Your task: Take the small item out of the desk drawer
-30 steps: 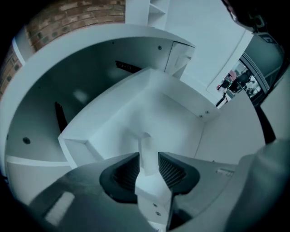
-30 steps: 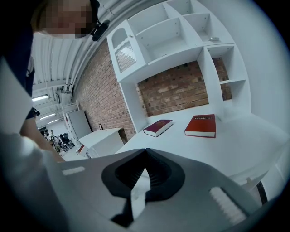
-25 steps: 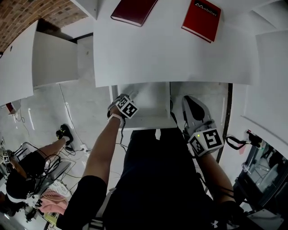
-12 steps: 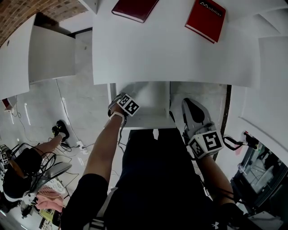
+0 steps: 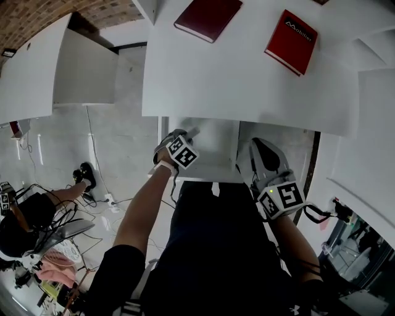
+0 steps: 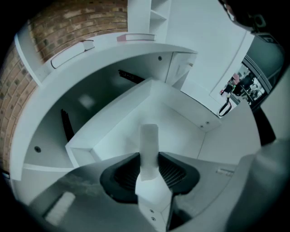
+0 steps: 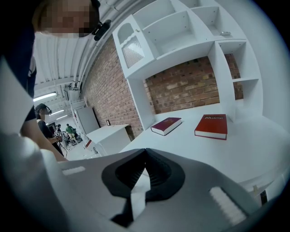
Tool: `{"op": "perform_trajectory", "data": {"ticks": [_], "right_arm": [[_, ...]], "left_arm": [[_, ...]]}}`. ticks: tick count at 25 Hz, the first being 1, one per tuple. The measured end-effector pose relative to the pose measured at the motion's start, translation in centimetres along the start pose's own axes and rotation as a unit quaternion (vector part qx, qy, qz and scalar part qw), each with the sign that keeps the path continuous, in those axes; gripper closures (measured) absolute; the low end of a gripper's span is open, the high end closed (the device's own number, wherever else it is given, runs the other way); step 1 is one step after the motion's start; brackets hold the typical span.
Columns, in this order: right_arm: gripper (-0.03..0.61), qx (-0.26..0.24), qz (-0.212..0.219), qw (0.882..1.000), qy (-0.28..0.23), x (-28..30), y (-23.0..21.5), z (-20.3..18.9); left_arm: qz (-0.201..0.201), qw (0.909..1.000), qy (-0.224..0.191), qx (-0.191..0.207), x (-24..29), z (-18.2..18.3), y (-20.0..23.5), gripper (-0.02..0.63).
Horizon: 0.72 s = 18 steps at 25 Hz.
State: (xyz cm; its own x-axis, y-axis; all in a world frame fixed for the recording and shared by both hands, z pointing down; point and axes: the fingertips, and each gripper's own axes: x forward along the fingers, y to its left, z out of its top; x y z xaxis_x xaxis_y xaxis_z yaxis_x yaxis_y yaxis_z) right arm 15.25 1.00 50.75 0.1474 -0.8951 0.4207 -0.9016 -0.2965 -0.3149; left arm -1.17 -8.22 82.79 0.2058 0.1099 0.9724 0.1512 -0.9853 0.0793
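The white desk drawer stands pulled out under the white desktop. My left gripper hangs over the drawer's left part, shut on a small white oblong item. In the left gripper view that item stands upright between the dark pads, above the drawer's bare white inside. My right gripper is to the right of the drawer, beside the person's right leg, away from the item. Its jaws are shut with nothing between them and point over the desktop.
A dark red book and a bright red book lie at the back of the desktop. A white cabinet stands to the left. Another person sits on the floor at the far left among cables. White shelving rises behind the desk.
The head view has shifted a little. My left gripper stays over the drawer's left part, and the white item's tip now shows beyond its marker cube. The right gripper has barely moved.
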Motion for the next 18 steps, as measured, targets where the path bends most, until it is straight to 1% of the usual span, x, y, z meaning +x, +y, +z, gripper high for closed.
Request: {"op": "perform_trajectory", "data": {"ticks": [5, 8, 14, 16, 18], "right_arm": [[0.575, -0.014, 0.022, 1.0, -0.008, 0.0, 0.6, 1.0], [0.575, -0.02, 0.032, 0.999, -0.013, -0.1, 0.8, 1.5], [0.575, -0.033, 0.052, 0.998, -0.026, 0.1, 1.8, 2.9], [0.575, -0.035, 0.055, 0.997, -0.029, 0.0, 2.1, 3.4], [0.575, -0.039, 0.056, 0.997, -0.04, -0.1, 2.2, 4.2]], "left_arm": [[0.023, 0.999, -0.035, -0.014, -3.3, 1.5, 0.1, 0.476], [0.038, 0.9967, -0.066, -0.029, -5.8, 2.8, 0.1, 0.477], [0.074, 0.9857, -0.142, -0.052, -12.7, 6.0, 1.4, 0.477], [0.085, 0.9822, -0.159, -0.055, -14.6, 6.9, 2.2, 0.477], [0.101, 0.9787, -0.172, -0.05, -16.2, 8.1, 3.6, 0.477]]}}
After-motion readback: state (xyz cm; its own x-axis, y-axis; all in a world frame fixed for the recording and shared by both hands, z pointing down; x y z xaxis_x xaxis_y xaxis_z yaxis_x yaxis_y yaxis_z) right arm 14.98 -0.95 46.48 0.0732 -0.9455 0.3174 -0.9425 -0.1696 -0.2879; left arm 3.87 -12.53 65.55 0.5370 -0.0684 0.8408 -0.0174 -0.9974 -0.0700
